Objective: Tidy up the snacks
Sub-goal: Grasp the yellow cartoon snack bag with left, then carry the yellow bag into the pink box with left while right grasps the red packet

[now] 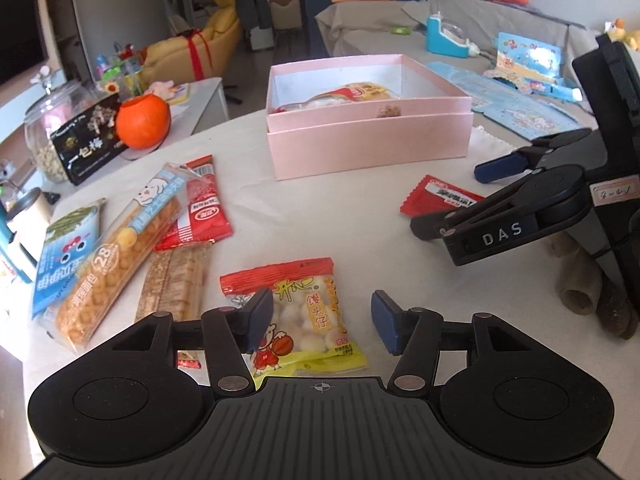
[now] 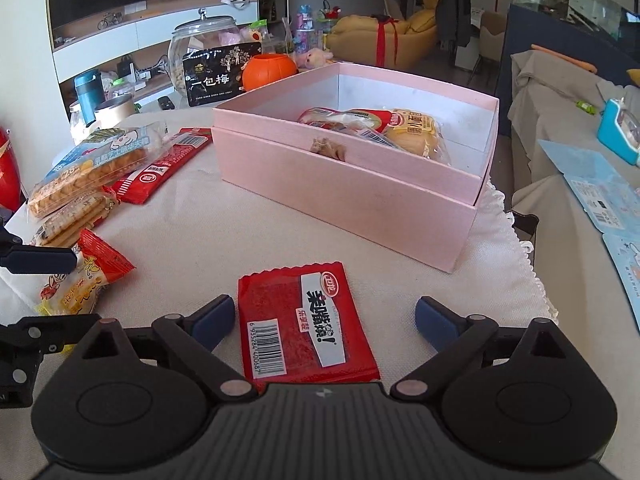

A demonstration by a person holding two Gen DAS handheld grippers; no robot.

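Note:
My left gripper (image 1: 322,320) is open low over a red-and-yellow puffed-snack bag (image 1: 296,316), its fingers on either side of the bag. My right gripper (image 2: 325,318) is open around a flat red snack packet (image 2: 306,330) on the cloth. The right gripper also shows in the left wrist view (image 1: 448,200), with the red packet (image 1: 436,196) under it. The pink box (image 2: 360,196) stands behind and holds a bread packet (image 2: 416,128); the box also shows in the left wrist view (image 1: 368,140). The puffed-snack bag lies at the left of the right wrist view (image 2: 88,276).
A pile of snack packs lies at the left: a long cracker bag (image 1: 120,248), a red packet (image 1: 202,204), a biscuit pack (image 1: 172,284). A black plum bag (image 2: 220,76), a glass jar (image 2: 200,36) and an orange pumpkin pot (image 2: 268,70) stand behind. A sofa (image 1: 500,20) is at the right.

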